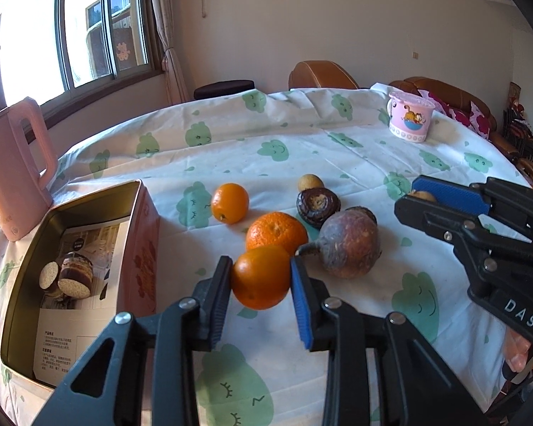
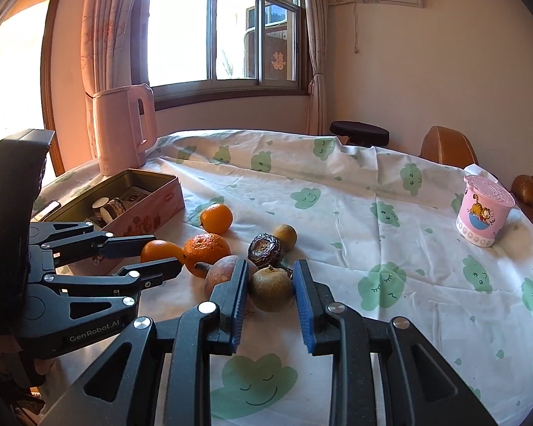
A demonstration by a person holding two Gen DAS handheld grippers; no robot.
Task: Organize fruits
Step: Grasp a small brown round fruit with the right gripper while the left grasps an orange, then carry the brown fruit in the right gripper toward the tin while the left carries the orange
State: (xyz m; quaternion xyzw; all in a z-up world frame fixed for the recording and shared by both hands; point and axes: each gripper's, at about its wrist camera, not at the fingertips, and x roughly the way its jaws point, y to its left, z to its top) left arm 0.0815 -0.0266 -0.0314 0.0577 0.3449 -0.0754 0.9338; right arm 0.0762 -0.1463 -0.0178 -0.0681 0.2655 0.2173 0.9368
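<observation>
My left gripper [image 1: 260, 263] is shut on a smooth orange [image 1: 261, 278] low over the tablecloth; the right wrist view shows the same gripper [image 2: 165, 251] and orange [image 2: 158, 249]. My right gripper [image 2: 272, 267] is shut on a dull brown-green round fruit [image 2: 272, 289]; in the left wrist view only a sliver of this fruit [image 1: 423, 196] shows between the right gripper's [image 1: 407, 193] fingers. On the cloth lie a second orange [image 1: 230, 203], a bumpy mandarin [image 1: 276, 232], a large reddish-brown stemmed fruit [image 1: 348, 245], a dark wrinkled fruit [image 1: 318, 202] and a small tan fruit [image 1: 311, 181].
An open pink tin [image 1: 138, 234] at the left holds a leaflet and a round cake-like roll. Behind it stands a pink kettle [image 1: 14, 167]. A pink cartoon cup [image 1: 410, 117] sits far right. Brown sofa seats and a dark stool line the table's far side.
</observation>
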